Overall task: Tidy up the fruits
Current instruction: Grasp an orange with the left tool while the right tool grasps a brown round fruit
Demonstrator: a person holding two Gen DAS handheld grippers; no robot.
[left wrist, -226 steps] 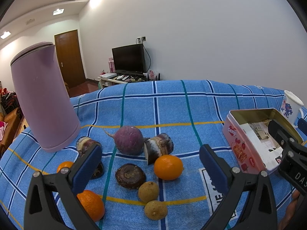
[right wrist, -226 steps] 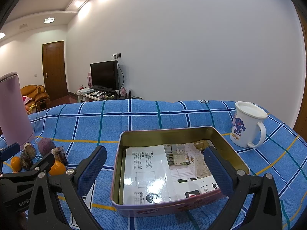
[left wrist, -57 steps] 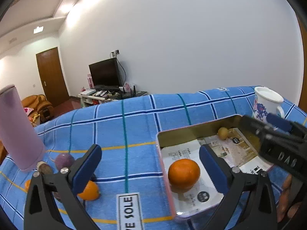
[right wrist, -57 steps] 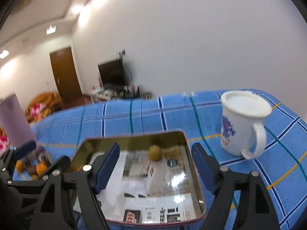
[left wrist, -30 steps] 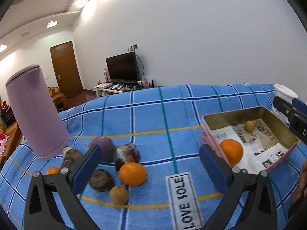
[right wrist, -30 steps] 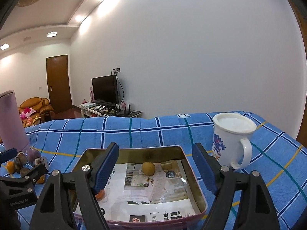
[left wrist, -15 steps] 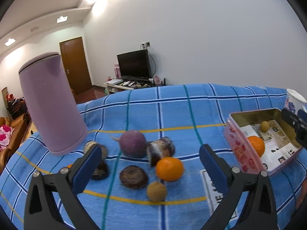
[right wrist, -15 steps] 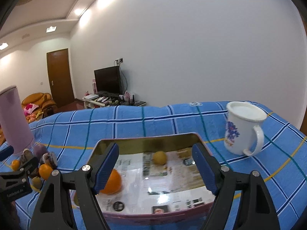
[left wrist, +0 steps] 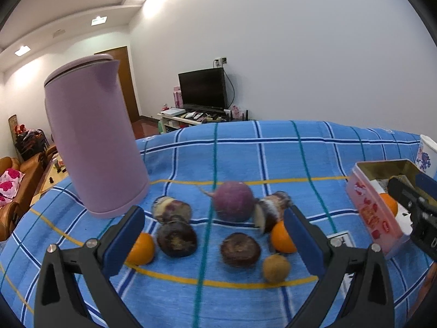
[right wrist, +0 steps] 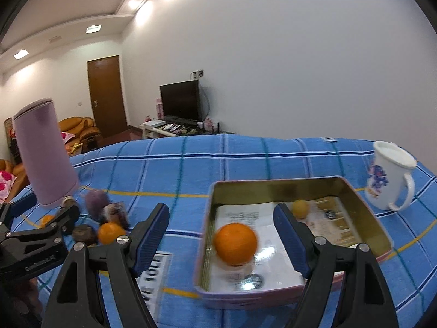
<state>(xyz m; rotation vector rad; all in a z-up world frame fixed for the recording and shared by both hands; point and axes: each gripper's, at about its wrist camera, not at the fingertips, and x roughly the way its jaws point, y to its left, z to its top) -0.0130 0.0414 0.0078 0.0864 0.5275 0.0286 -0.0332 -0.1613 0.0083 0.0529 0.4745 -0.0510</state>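
Observation:
On the blue checked cloth lie an orange [left wrist: 281, 237], a second orange [left wrist: 140, 248], a small brown round fruit [left wrist: 275, 268], two dark flat fruits [left wrist: 239, 249], a purple round one [left wrist: 232, 205] and two cut dark pieces [left wrist: 270, 213]. My left gripper [left wrist: 213, 242] hovers open just before this pile, nothing between its fingers. A metal tin [right wrist: 363, 207] holds an orange [right wrist: 235, 243] and a small yellow fruit [right wrist: 300, 207]. My right gripper [right wrist: 222, 235] stands open over the tin's near left corner, empty.
A tall lilac jug [left wrist: 92, 147] stands left behind the fruit pile. A white mug [right wrist: 389, 175] stands right of the tin. A white label [right wrist: 151, 276] with letters lies on the cloth between pile and tin. Room furniture lies beyond the table's far edge.
Both grippers swung left: the fruit pile came to the centre of the left wrist view, and the tin slid right in both views. Both grippers stayed open and empty.

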